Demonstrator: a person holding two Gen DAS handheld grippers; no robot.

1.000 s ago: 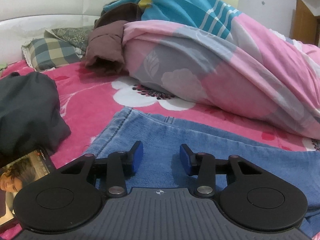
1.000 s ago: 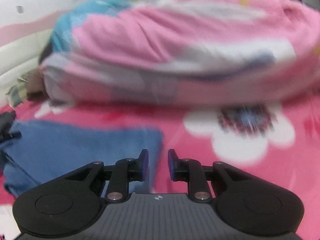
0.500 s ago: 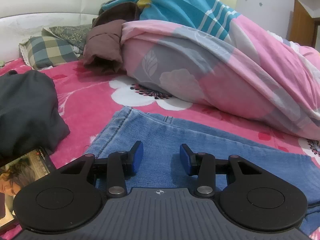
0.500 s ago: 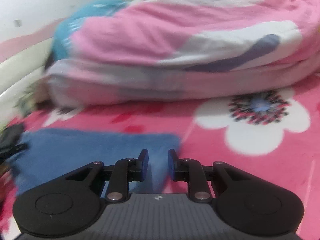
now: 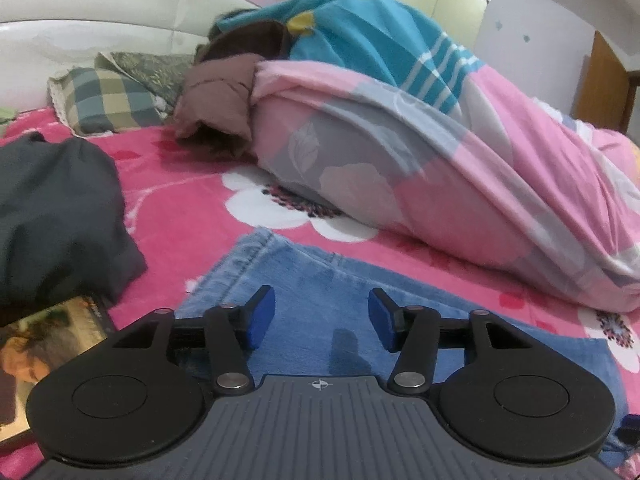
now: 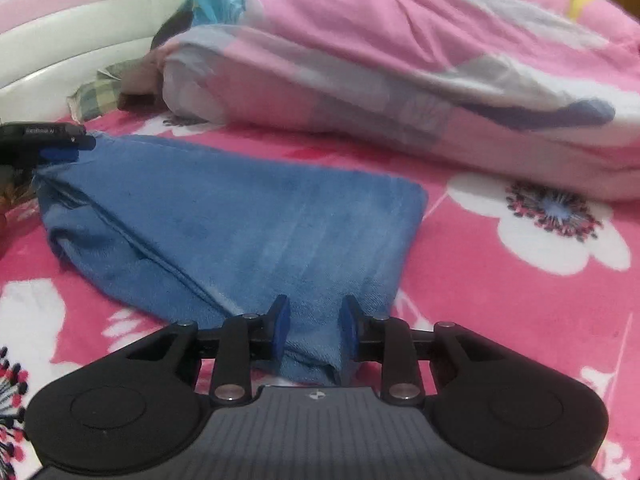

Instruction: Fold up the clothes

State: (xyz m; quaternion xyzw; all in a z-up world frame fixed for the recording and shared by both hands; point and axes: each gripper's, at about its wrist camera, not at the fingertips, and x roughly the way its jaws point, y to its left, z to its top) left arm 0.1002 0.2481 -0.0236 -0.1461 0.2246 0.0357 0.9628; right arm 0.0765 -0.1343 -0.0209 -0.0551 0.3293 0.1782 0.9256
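Folded blue jeans (image 5: 320, 280) lie flat on the pink flowered bedsheet (image 5: 180, 184). My left gripper (image 5: 322, 318) hovers low over their left end, its jaws opening with only the flat denim below them. In the right wrist view the jeans (image 6: 240, 216) stretch away to the left, and my right gripper (image 6: 315, 328) is at their near corner. Its jaws are opening, and a fold of denim lies between the blue pads without being visibly pinched. The left gripper (image 6: 52, 146) shows at the jeans' far left corner.
A rolled pink and grey quilt (image 5: 440, 168) fills the back of the bed, with a brown garment (image 5: 216, 92) and a checked pillow (image 5: 104, 100) beside it. A dark garment (image 5: 52, 216) and a picture-covered item (image 5: 44, 340) lie at the left. A white headboard (image 5: 100, 32) stands behind.
The left jaws have spread wider over the jeans. The right gripper has swung in and down to the jeans' near corner, and its jaws have widened around the fold.
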